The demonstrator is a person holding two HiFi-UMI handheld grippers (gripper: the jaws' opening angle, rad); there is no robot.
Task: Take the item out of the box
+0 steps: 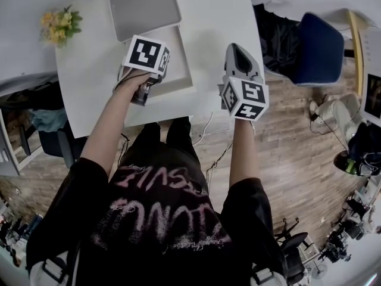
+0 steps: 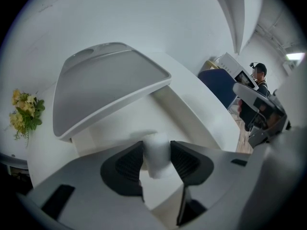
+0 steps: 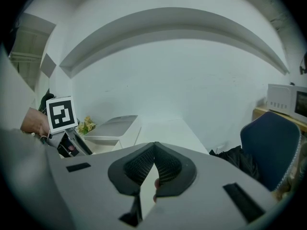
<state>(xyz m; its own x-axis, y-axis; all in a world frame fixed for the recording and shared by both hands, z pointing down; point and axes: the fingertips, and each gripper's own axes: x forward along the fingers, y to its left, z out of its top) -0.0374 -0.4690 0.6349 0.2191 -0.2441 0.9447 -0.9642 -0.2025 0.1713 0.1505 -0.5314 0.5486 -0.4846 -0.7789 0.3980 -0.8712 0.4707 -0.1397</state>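
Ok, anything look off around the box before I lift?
Nothing stands out. The box sits flat on the table, lid swung open. The white item sits squarely between the pads of the left claw. The right claw is shut, empty.

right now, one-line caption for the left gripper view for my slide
Left tongs closed on a white item inside the open white box, lid raised behind it.
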